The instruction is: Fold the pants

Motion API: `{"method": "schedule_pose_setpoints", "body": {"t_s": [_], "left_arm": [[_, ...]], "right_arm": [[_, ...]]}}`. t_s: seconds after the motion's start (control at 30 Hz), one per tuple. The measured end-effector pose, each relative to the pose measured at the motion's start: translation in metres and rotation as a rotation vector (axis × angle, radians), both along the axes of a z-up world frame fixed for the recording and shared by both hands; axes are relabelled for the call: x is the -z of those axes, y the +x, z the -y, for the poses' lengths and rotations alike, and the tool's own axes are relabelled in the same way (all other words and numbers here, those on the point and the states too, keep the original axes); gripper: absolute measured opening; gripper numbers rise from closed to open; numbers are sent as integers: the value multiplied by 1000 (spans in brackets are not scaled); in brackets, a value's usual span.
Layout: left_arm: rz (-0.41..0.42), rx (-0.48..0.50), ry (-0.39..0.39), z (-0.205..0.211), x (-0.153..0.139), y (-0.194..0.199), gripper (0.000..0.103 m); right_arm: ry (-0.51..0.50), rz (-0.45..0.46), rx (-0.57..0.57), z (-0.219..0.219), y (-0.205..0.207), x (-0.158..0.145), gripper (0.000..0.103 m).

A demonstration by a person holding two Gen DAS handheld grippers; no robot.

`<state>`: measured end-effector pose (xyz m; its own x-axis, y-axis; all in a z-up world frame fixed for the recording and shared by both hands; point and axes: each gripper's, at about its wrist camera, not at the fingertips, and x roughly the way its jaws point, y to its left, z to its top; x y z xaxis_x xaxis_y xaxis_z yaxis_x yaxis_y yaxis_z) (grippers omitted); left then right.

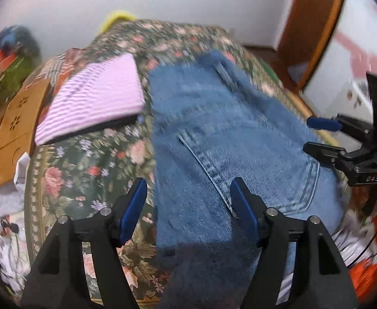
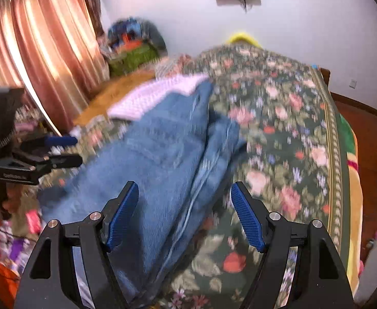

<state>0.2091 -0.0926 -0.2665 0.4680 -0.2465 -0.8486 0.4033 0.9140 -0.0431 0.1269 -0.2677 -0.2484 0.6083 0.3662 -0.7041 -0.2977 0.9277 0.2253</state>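
Blue jeans (image 1: 227, 134) lie folded lengthwise on a floral bedspread (image 1: 85, 170), back pocket up. My left gripper (image 1: 188, 188) hovers above their near part, open, its blue pads apart and gripping nothing. At the right edge of that view my right gripper (image 1: 319, 136) also hangs open beside the jeans. In the right wrist view the jeans (image 2: 162, 154) run away from me across the bedspread (image 2: 278, 128). My right gripper (image 2: 184, 190) stands open over their near edge, empty. The left gripper (image 2: 65, 152) shows at the left, open.
A folded pink striped garment (image 1: 93, 97) lies left of the jeans, also seen as the pink garment (image 2: 157, 95). A brown board (image 1: 16, 128) and a heap of bags (image 2: 134, 46) sit beyond the bed's left side, near a curtain (image 2: 34, 51). A wooden door frame (image 1: 312, 33) stands at the right.
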Motion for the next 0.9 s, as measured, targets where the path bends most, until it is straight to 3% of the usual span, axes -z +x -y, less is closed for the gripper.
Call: {"method": "schedule_pose_setpoints", "body": {"t_s": [0.13,0.27,0.43,0.67,0.83,0.9], "left_arm": [[-25,29,28,0,21,-3,72],[8,13,55,-11,10,1,72],[86,-54,40,-34,-15,21,72],[155,-74,29,-36,-29,71,72],[146,-58,-4,-25,-23,104,72],[141,-49,-23,-20,-21,112,72]], "right_arm": [[-4,-78,25,9,-13,31,72],[37,-117,60,31,-18,31,74],[-44,-36,93,39,-10,0,75],[-9,65,74,27,45,-22,75],[38,49,3,7,91,-17,63],[69,19,-26,2,103,-10,50]]}}
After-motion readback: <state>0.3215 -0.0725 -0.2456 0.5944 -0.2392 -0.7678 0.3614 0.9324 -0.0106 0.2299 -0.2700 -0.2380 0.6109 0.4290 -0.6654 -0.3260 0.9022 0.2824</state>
